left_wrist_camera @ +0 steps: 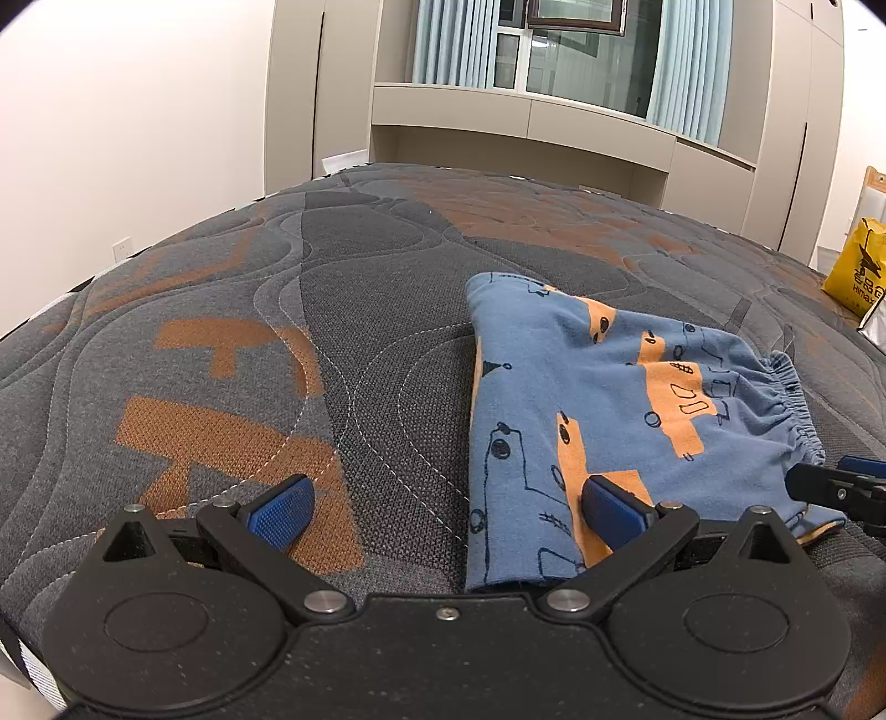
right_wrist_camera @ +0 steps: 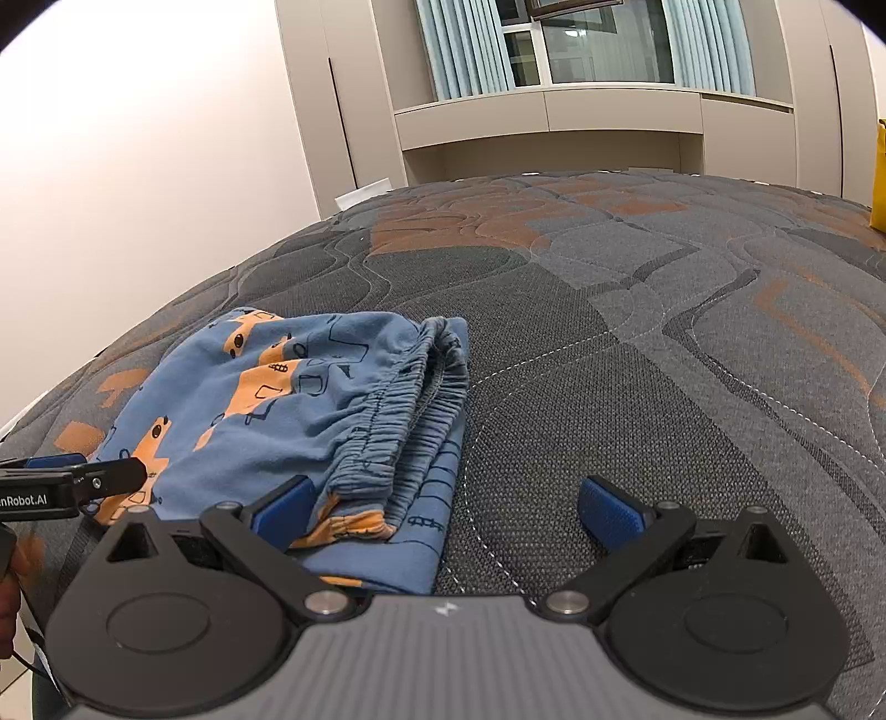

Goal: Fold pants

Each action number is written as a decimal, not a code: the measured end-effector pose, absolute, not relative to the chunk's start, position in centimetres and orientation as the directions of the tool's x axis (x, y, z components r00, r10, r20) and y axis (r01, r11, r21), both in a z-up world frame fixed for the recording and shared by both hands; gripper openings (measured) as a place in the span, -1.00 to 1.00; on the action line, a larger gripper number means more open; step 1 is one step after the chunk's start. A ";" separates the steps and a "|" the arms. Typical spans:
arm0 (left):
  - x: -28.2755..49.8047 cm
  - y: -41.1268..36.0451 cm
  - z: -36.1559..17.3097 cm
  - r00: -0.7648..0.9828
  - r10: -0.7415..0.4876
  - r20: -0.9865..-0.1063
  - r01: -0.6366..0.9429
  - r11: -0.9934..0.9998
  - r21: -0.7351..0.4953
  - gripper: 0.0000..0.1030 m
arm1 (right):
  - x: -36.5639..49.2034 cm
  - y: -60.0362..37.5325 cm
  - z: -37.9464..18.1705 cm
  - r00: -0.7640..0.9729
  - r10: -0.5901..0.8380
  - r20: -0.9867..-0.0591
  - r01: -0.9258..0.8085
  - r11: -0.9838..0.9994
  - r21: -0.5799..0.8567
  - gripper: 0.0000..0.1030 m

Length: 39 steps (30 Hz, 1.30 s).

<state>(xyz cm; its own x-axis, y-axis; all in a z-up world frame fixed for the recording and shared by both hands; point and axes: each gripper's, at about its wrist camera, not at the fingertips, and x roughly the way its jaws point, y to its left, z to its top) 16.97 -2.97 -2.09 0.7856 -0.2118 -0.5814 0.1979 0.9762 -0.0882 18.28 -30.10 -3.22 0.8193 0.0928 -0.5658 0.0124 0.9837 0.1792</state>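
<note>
Pants (left_wrist_camera: 609,399), blue with orange print, lie folded into a compact stack on the mattress (left_wrist_camera: 332,332), just ahead of both claws. Left claw (left_wrist_camera: 448,512) and right claw (right_wrist_camera: 448,509) gape wide, gripping nothing. Folding looks essentially finished; perhaps only a final tidy remains. Farther right sits a yellow bag (left_wrist_camera: 858,271); beyond, wardrobes (left_wrist_camera: 315,94) and a curtained window (left_wrist_camera: 565,50). Nothing obstructs.

"nRobot.AI" on left hand-held gripper (right_wrist_camera: 113,477), "Hina" on yellow bag (left_wrist_camera: 858,266)
</note>
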 end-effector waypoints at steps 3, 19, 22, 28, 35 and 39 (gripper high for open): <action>17.0 -3.0 -2.1 0.786 -0.212 -0.581 0.198 0.976 -0.087 0.99 | 18.3 -30.1 -3.2 0.819 0.093 -0.566 0.012 0.984 0.180 0.99; 17.3 -2.2 -0.9 0.780 -0.231 -0.582 0.205 0.972 -0.111 0.99 | 18.1 -30.3 -3.1 0.826 0.102 -0.555 0.008 0.981 0.192 0.99; 17.6 -1.3 0.2 0.804 -0.203 -0.558 0.197 0.978 -0.071 0.99 | 17.4 -30.9 -3.1 0.849 0.123 -0.514 0.002 0.972 0.236 0.99; 19.5 0.8 2.7 0.834 -0.129 -0.536 0.168 0.986 0.025 0.99 | 16.9 -33.3 -2.8 0.873 0.213 -0.439 -0.034 0.925 0.379 1.00; 20.2 -0.4 6.0 0.888 -0.162 -0.430 0.213 0.974 0.074 0.99 | 22.0 -33.3 -0.9 0.840 0.288 -0.460 -0.127 0.928 0.350 1.00; 20.7 -2.0 4.0 0.844 -0.200 -0.498 0.244 0.969 0.023 0.99 | 26.1 -33.6 -1.5 0.789 0.369 -0.491 -0.162 0.896 0.413 1.00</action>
<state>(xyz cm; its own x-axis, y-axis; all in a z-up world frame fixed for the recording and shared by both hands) 20.66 -2.04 4.01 0.8436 -0.2003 -0.4983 0.2440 0.9695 0.0234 26.09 -33.65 -1.48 0.7893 0.3692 -0.4906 -0.1623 0.8961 0.4132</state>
